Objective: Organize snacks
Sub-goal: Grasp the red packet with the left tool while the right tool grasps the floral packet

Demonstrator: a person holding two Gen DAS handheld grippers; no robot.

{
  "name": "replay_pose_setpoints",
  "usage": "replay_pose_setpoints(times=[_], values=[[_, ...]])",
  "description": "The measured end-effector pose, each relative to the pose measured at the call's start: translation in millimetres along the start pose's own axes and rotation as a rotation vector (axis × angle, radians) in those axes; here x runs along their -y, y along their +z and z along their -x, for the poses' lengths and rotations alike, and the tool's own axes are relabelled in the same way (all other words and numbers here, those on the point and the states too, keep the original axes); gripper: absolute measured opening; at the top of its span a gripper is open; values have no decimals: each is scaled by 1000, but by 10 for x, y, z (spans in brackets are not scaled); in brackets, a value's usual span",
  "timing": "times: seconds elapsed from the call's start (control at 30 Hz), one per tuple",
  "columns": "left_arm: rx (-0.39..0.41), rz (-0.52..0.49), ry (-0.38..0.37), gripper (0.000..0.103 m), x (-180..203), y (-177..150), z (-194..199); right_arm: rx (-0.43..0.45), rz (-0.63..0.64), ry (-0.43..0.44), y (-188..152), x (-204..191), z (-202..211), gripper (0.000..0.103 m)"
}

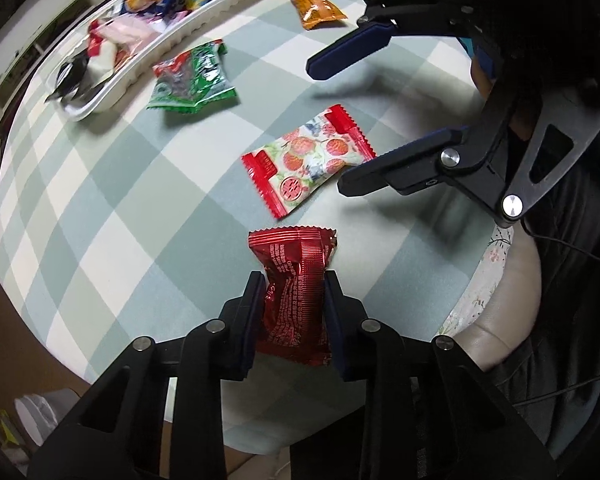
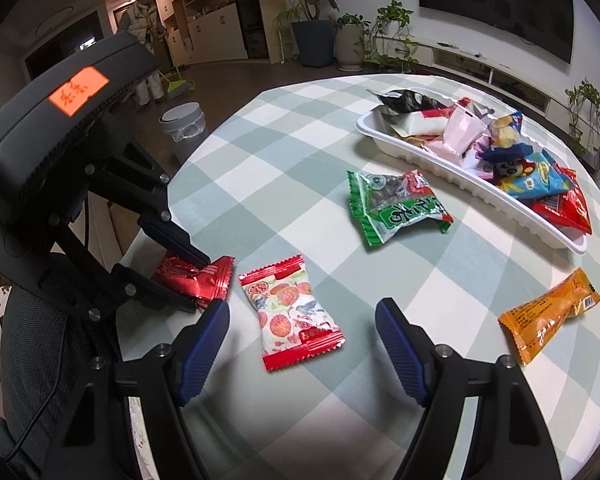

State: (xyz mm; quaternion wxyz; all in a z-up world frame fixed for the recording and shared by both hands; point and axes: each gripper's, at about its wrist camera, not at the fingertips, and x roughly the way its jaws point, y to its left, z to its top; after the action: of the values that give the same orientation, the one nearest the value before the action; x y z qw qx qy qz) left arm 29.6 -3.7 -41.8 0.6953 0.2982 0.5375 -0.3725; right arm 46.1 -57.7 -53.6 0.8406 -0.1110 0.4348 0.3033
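Near the checked table's edge (image 1: 452,304), left tongs (image 1: 292,300) clench a red packet (image 1: 296,272); right tongs (image 2: 300,344) gape.

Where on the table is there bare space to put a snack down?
Bare cloth lies between the green packet and the fruit-print packet, and between that and the orange packet. The white tray is crowded.
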Motion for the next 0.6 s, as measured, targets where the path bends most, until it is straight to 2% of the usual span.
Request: replay_pose_setpoints(times=[0.13,0.33,0.53,0.6], values=[[36,61,-13,26,-85,-110,56,-9,24,-8,19,-42,-58,79],[117,149,-42,26,-233,-323,163,-56,63,-15,34,-117,-222,69],[163,182,-55,26,-277,-405,221,-72,64,-17,21,-108,-268,67],[180,198,-56,26,-268,-415,244,-71,66,-29,19,-103,-261,55]])
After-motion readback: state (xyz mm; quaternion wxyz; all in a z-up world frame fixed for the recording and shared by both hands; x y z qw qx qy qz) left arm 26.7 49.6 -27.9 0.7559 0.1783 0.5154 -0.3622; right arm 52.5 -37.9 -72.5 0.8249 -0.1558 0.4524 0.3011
